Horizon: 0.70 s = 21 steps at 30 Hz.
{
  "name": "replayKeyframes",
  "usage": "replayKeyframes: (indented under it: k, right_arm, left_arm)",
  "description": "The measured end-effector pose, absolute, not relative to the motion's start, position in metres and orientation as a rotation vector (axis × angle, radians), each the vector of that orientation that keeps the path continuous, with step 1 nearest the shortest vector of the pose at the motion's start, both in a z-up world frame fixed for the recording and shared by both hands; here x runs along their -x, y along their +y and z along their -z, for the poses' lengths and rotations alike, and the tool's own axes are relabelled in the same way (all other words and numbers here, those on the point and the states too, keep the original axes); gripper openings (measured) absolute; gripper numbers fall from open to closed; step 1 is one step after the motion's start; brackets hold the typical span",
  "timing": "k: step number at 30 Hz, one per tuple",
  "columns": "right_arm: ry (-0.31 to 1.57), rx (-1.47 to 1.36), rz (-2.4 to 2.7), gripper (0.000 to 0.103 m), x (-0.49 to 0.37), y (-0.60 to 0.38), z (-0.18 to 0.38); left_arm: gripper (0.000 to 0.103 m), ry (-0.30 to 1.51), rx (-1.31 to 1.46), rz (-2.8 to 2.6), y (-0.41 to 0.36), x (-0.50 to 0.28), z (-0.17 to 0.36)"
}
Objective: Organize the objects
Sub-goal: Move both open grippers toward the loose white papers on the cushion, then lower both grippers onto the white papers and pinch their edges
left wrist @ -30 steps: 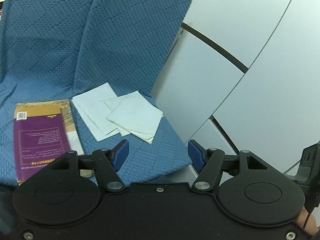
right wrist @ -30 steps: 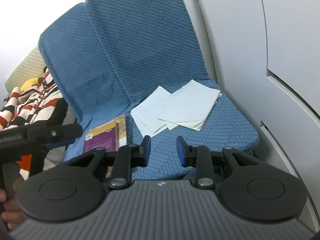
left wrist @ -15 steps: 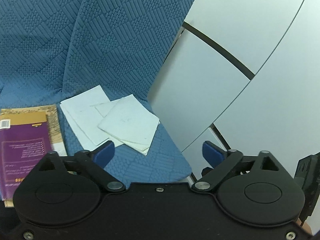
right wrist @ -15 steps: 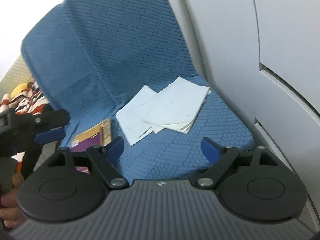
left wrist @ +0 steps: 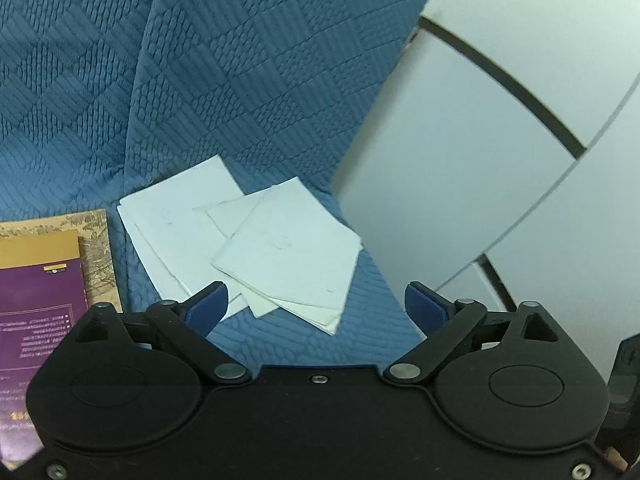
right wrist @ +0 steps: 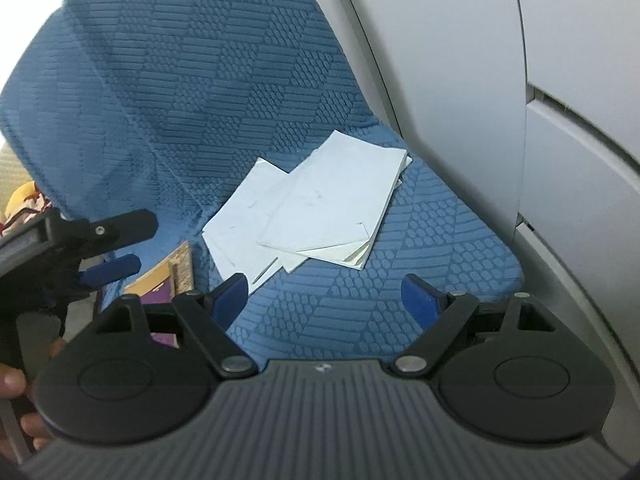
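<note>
A: Checking the grippers first. The left gripper (left wrist: 316, 306) is showing both blue pads spread wide and just starting to narrow, with nothing pressed between them. The right gripper (right wrist: 320, 300) is standing wide apart too, and it is gripping nothing.

B: Locating the work item: the loose stack of white paper sheets (left wrist: 280, 248) is lying fanned out on the blue quilted seat cushion (left wrist: 372, 320), at centre frame in both wrist views. A purple-and-gold book (left wrist: 40, 292) is resting flat at the lower left of the left wrist view, just beside the sheets but apart from them.

A: Confirming the relation that is governing the approach. In the left wrist view the sheets are sitting directly ahead of the pads, slightly left of the midline, with the near corner of the top sheet pointing toward the gap. In the right wrist view the stack (right wrist: 320, 216) is lying ahead and above the pads, its long axis running from lower left to upper right.

B: Judging reach: neither gripper is touching the paper. The left one is appearing somewhat nearer, since its left pad is overlapping the edge of the sheets in frame.

A: Noting the risk: thin sheets lying flat are probably needing an edge approach, not a top pinch.
</note>
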State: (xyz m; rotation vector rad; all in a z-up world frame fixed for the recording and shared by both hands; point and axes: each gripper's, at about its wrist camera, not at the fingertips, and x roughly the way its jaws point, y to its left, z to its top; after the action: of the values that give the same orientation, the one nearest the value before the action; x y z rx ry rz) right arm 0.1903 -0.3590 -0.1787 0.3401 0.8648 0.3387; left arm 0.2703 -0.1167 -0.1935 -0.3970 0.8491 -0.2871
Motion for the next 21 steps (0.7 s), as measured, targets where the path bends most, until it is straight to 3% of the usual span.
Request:
replayKeyframes:
  k: [12,21]
  right_arm:
    - [0.932,-0.372,-0.334,0.084,-0.251,-0.343,0.231]
    - [0.963,-0.339,-0.328,0.068,-0.294,-0.331,0.261]
  left_arm:
    - [0.055,0.962,0.446,0.235,-0.111,-0.342,0.268]
    - [0.051,1.002,0.421,0.211,-0.111,-0.384,0.309]
